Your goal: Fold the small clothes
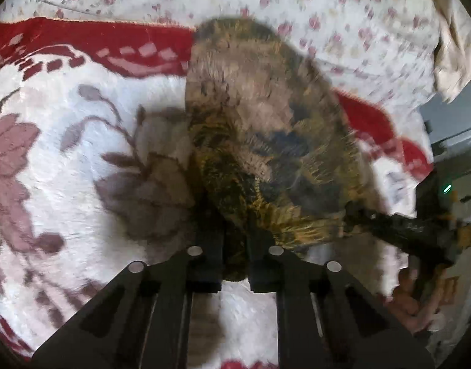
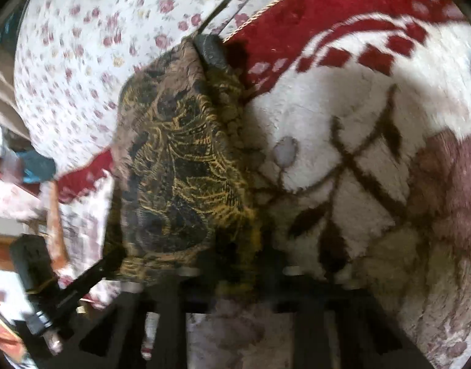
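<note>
Over the bed, both my claws are clamped on one small garment (image 1: pixel 260 129), a brown and black cloth with a yellow line pattern. Left claw (image 1: pixel 235 246): fingers drawn close together, a bunched edge of the garment pinched between them; the cloth spreads up and away from the tips across the middle of the left wrist view. Right claw (image 2: pixel 238 264): fingers likewise closed on the lower edge of the same cloth (image 2: pixel 180 160), though the tips are dark and blurred in the right wrist view, so the exact contact point is hard to read. In the left wrist view the right claw (image 1: pixel 358 212) enters from the right side and meets the garment's edge; a hand (image 1: pixel 416 304) shows below it. In the right wrist view the left claw (image 2: pixel 109 264) comes in from the lower left and touches the cloth's lower left corner. Garment lies over a plush blanket (image 1: pixel 66 153), white with a red border and mauve flower figures. Beyond the blanket lies a white bedsheet (image 1: pixel 343 15) printed with small pink roses. Both views are motion-blurred.
</note>
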Available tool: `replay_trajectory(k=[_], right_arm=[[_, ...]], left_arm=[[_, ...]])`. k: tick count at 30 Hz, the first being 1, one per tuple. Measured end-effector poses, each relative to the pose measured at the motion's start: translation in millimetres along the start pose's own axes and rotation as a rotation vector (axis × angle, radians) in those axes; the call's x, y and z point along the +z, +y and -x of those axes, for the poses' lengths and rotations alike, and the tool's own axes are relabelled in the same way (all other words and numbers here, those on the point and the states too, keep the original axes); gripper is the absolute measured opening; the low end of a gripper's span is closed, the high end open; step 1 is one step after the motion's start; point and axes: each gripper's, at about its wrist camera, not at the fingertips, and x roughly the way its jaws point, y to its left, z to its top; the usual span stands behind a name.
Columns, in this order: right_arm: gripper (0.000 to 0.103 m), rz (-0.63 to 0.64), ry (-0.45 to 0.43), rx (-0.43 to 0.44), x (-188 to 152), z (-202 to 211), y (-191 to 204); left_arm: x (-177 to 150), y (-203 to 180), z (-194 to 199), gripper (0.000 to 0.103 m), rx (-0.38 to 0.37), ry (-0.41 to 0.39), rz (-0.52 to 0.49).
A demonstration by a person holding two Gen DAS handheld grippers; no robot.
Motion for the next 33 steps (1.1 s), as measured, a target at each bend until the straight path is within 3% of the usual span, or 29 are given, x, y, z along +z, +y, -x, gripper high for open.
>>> replay_trajectory(k=[4,5,7,10,13,15,16,17,18,19,20,23,28,30,33], right_arm=[[0.006,-0.040,-0.047,0.133,-24.3,22.7,8.0],[0.006,-0.047,-0.037,0.130,-33.7,16.1,9.0],[0.005,-0.061,0.020,0.043,-36.6,-8.6,4.5],[0.005,-0.094,0.010,0.098,-30.5,-5.2,-4.1],[0.009,-0.087,-0.009,0.098,-26.5,1.5,-7.1],[0.018,-0.064,-0.053,0.057,-24.0,10.3,-5.0],[0.029,-0.057,-0.092,0.038,-24.3,17.6,-2.9],[0.049,-0.037,-0.141,0.029,-23.7,26.8,0.9],[0.059,-0.024,-0.165,0.030,-23.3,32.6,2.4],[0.076,-0.005,-0.205,0.033,-23.1,39.9,6.7],[0.079,0.005,-0.227,0.033,-22.3,44.4,9.4],[0.079,0.037,-0.263,0.018,-22.6,54.4,19.5],[0.079,0.113,-0.250,0.063,4.2,69.3,47.5],[0.079,0.135,-0.249,0.034,29.6,66.3,55.6],[0.075,0.164,-0.198,0.058,69.0,44.1,61.5]], left_arm=[[-6.7,17.8,54.5,0.006,-0.061,-0.122,0.005],[-7.9,22.2,54.6,0.004,-0.022,-0.145,-0.012],[-6.4,37.8,34.7,0.004,0.149,-0.109,0.006],[-2.4,63.5,9.1,0.003,0.108,0.004,0.114],[0.5,69.3,11.7,0.004,0.110,-0.003,0.141],[0.1,68.2,22.7,0.004,0.117,-0.046,0.131],[0.2,67.0,27.3,0.005,0.125,-0.064,0.121],[0.3,65.2,31.3,0.008,0.140,-0.084,0.113],[-0.3,63.4,34.7,0.015,0.144,-0.106,0.107],[2.9,62.1,35.8,0.023,0.145,-0.120,0.106],[2.6,61.2,39.0,0.025,0.146,-0.134,0.106],[4.7,60.1,47.3,0.030,0.136,-0.165,0.107],[34.3,50.2,55.6,0.067,0.063,-0.168,0.148],[57.0,44.9,46.8,0.070,0.039,-0.141,0.134],[102.3,41.9,17.9,0.070,0.037,-0.105,0.133]])
